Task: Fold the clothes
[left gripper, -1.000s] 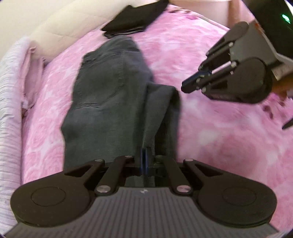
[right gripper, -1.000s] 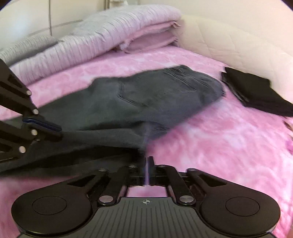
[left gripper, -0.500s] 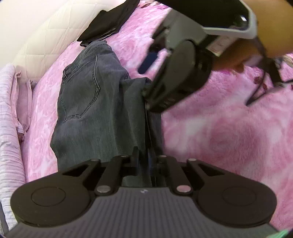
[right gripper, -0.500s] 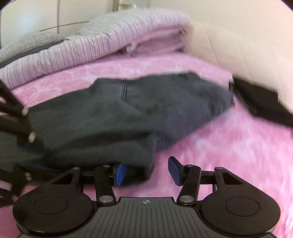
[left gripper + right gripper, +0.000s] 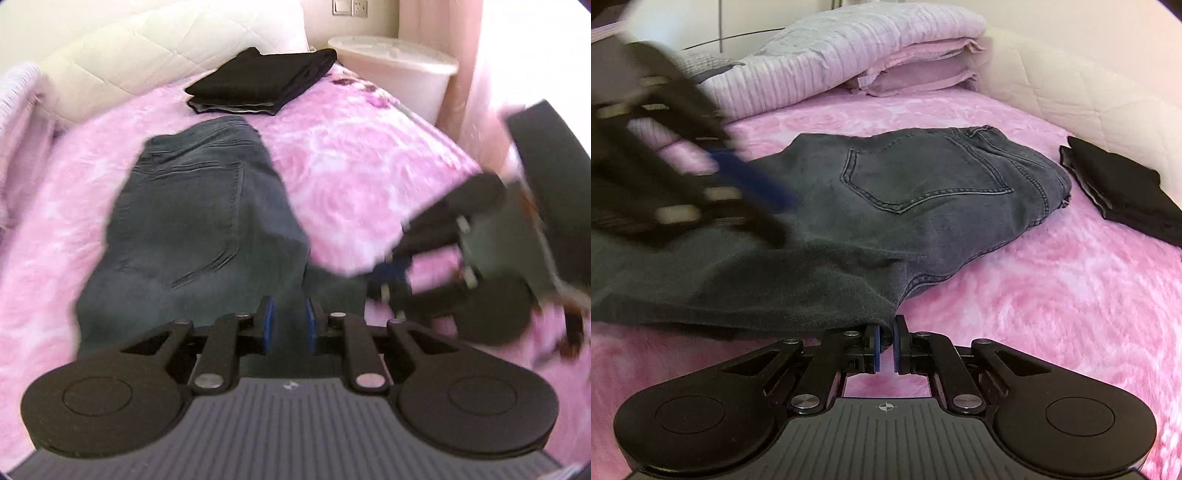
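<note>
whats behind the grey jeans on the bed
Behind the grey jeans lies a folded black garment on the pink blanket, apart from them, with the cream quilted bed edge beyond. What lies under the jeans is covered.

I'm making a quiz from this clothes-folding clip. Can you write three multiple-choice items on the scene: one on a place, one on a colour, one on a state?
1. Where is the folded black garment?
A. beside the jeans' waistband end
B. on top of the jeans
C. on the floor

2. What colour is the bedspread?
A. green
B. pink
C. white

3. How is the right gripper?
A. wide open, away from cloth
B. nearly closed on the jeans' edge
C. out of view

Answers: 1 A, it lies apart, just past the jeans; 2 B, the fuzzy cover is pink; 3 B, cloth sits between its pads.
</note>
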The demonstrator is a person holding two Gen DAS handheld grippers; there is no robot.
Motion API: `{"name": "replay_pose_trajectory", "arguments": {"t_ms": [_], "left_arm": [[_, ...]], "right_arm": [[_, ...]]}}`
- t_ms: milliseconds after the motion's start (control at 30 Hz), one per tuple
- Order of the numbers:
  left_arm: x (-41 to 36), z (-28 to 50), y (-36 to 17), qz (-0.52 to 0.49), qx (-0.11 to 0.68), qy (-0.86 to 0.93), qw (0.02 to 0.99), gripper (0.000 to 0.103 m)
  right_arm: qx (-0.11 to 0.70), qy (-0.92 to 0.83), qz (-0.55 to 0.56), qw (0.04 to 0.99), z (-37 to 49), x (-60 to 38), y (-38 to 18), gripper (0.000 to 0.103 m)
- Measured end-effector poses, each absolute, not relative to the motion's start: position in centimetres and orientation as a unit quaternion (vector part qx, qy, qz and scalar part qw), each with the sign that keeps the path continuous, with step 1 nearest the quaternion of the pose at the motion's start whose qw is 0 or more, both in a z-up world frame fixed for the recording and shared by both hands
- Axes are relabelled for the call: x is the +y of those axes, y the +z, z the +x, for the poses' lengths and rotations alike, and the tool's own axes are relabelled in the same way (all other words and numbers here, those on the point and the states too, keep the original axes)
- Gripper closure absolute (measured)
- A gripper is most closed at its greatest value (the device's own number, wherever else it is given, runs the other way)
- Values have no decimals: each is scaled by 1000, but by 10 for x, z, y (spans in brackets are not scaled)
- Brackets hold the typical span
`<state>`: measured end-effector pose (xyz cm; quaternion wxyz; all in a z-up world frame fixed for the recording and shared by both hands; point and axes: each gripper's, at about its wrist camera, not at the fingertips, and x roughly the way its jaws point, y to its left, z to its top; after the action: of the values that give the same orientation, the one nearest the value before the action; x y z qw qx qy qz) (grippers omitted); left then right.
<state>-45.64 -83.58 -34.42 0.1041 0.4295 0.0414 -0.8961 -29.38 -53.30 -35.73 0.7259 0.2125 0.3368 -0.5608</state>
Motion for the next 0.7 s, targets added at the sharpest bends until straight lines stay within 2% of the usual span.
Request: {"name": "replay_pose_trajectory", "arguments": {"t_ms": [67, 100, 200, 267, 300, 367, 400, 567, 667, 700], "left_arm": [[-844, -478, -365, 442, 59, -890, 92, 88], [-847, -483, -374, 452, 38, -887, 90, 87], [-874, -479, -388, 462, 23, -882, 89, 74], [-896, -470, -387, 460, 50, -882, 91, 74], [-903, -466, -385, 462, 53, -880, 98, 80], [-916, -455, -378, 462, 72, -877, 112, 83], [-923, -450, -374, 461, 83, -876, 119, 93], [-959, -438, -370, 451, 82, -869, 184, 90], [-980, -438, -388, 472, 56, -856, 204, 100], [-988, -436, -392, 473, 55, -853, 211, 100]], "right_arm": [[342, -554, 205, 731, -296, -532, -358, 98], [345, -551, 203, 732, -297, -532, -359, 98], [351, -542, 199, 737, -299, -533, -357, 99], [352, -537, 197, 741, -299, -534, -354, 99], [351, -535, 198, 742, -299, -535, -351, 99], [350, -532, 200, 744, -299, -536, -345, 99], [349, -532, 204, 744, -300, -537, -343, 99], [353, -525, 217, 743, -302, -539, -341, 99], [357, -518, 212, 748, -304, -539, -341, 99], [360, -515, 210, 749, -305, -538, -342, 99]]}}
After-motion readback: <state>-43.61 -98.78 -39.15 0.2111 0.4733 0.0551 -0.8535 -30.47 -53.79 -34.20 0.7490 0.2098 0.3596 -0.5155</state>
